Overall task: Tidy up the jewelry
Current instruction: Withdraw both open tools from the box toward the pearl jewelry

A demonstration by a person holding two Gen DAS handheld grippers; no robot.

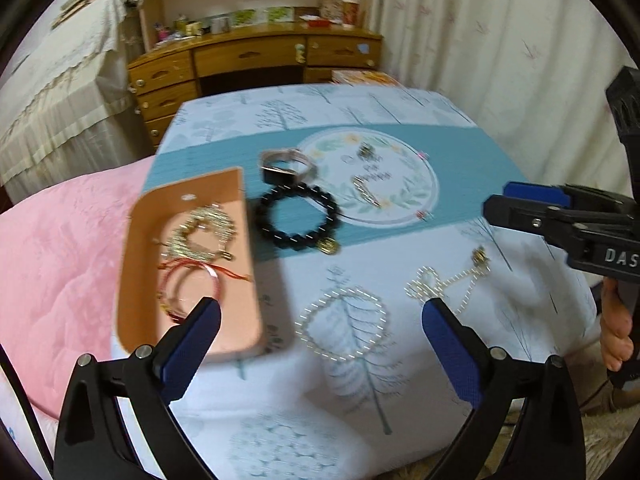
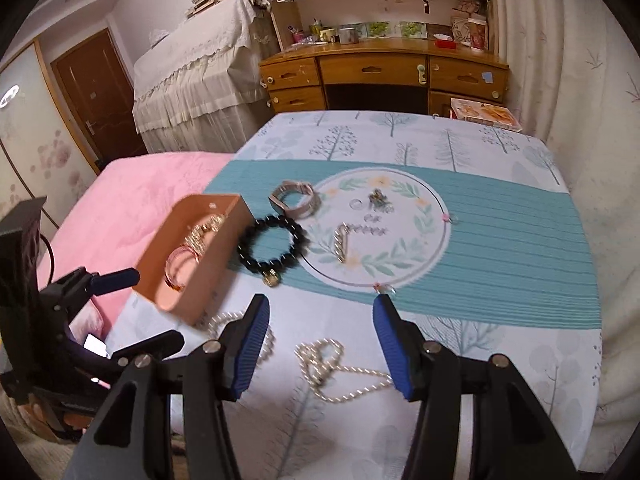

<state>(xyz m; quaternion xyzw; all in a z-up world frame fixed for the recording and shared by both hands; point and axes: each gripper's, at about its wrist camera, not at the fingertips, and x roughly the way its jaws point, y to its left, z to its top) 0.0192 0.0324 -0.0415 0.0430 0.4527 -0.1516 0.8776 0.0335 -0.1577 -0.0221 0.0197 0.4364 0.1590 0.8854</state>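
Note:
My left gripper (image 1: 322,306) is open over a pearl bracelet (image 1: 300,330) that lies flat on the tree-print cloth; its pads touch nothing. Just to its left stands an orange tray (image 1: 136,260) that holds a gold piece (image 1: 200,232) and a red bangle (image 1: 192,284). Beyond the tray lie a black bead bracelet (image 1: 264,216) and a watch (image 1: 286,164). My right gripper (image 2: 320,304) is open above a looped pearl necklace (image 2: 320,356), holding nothing. In the right wrist view the left gripper (image 2: 160,305) shows at the left, beside the tray (image 2: 212,256).
A silver chain (image 2: 342,244) and small charms (image 2: 378,200) lie on the round printed mat (image 2: 400,276). A pink quilt (image 1: 60,260) lies to the left of the cloth. A wooden desk (image 2: 380,68) stands behind and curtains (image 2: 560,80) hang at the right.

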